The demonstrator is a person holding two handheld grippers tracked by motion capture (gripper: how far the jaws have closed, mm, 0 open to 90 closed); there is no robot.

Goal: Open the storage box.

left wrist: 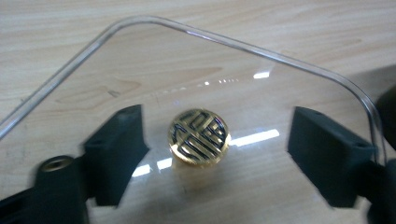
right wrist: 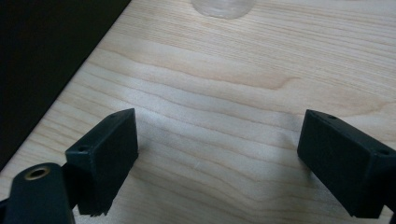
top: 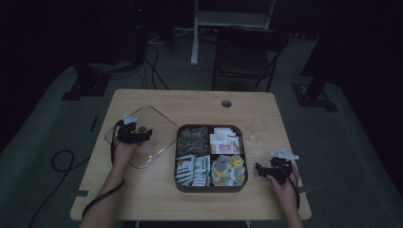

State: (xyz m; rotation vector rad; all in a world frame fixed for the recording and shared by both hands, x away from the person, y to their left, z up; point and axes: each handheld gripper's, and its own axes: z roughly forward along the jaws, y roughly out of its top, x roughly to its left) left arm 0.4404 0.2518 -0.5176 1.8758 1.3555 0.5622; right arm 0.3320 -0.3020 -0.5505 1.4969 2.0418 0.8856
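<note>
A clear plastic lid (top: 159,124) lies flat on the wooden table (top: 199,102), left of the tray. A round gold knob (left wrist: 199,136) with a black pattern stands at the lid's (left wrist: 187,70) middle. My left gripper (top: 138,133) hangs over the lid, open, its jaws on either side of the knob (top: 141,128) with a gap on both sides. In the left gripper view, the left gripper (left wrist: 217,128) straddles the knob without touching it. My right gripper (top: 262,169) rests open near the table's front right, with only bare wood between the jaws of the right gripper (right wrist: 219,137).
A black square tray (top: 211,189) with four compartments of tea bags and sachets sits mid-table; its dark side (right wrist: 46,70) lies just left of my right gripper. A small clear object (top: 254,137) stands right of the tray. A chair (top: 247,52) is beyond the table.
</note>
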